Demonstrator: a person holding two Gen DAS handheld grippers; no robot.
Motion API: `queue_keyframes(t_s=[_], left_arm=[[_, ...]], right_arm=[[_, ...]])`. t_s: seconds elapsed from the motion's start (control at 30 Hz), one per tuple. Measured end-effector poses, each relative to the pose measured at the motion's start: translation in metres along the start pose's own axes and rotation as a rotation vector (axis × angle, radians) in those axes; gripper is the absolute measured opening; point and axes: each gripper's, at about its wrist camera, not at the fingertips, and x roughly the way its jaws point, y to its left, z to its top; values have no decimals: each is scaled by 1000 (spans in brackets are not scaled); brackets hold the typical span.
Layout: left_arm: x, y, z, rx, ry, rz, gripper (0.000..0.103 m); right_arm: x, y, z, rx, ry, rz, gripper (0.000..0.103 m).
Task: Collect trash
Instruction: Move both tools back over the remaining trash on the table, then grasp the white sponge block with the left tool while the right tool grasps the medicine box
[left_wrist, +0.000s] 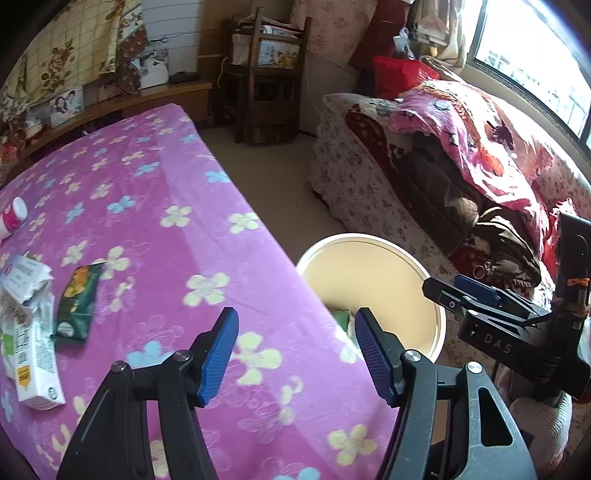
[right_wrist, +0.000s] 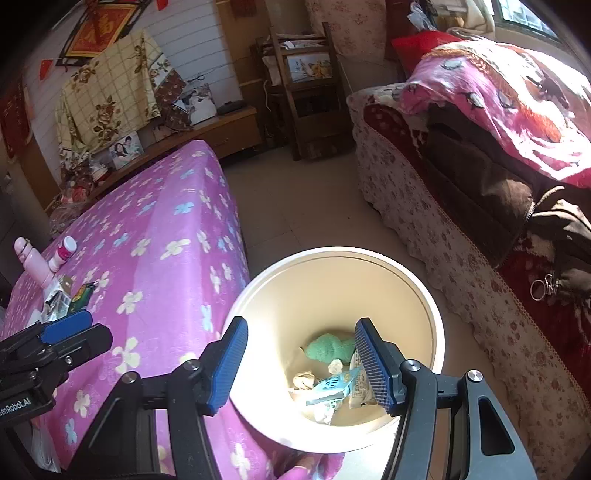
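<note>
Both jaws are spread and empty: the right gripper (right_wrist: 301, 363) is held above the bin (right_wrist: 437, 314), seemingly after a drop, while wrappers (left_wrist: 75, 301) remain beside the left gripper (left_wrist: 297, 354).

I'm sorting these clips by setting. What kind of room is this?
Most likely a lived-in room of a home, a living room or bedroom. A sofa draped with floral covers and a blanket, a wooden chair stacked with things, and a framed family photo all suggest it.
</note>
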Motion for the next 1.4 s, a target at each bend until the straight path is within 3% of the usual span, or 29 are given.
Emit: queue_keyframes(t_s=[0.3, 0.8, 1.13, 1.4], left_arm=[[-36, 50, -13, -74, -41, 79, 66], [-97, 175, -49, -233, -52, 212, 67], [-120, 280, -66, -336, -32, 338, 68], [-101, 321, -58, -328, 0, 372, 73]], right_arm=[[-10, 54, -1, -59, -7, 73, 67], [10, 185, -10, -212, 77, 321, 68], [27, 289, 11, -413, 121, 484, 72], [60, 372, 26, -647, 156, 519, 73]])
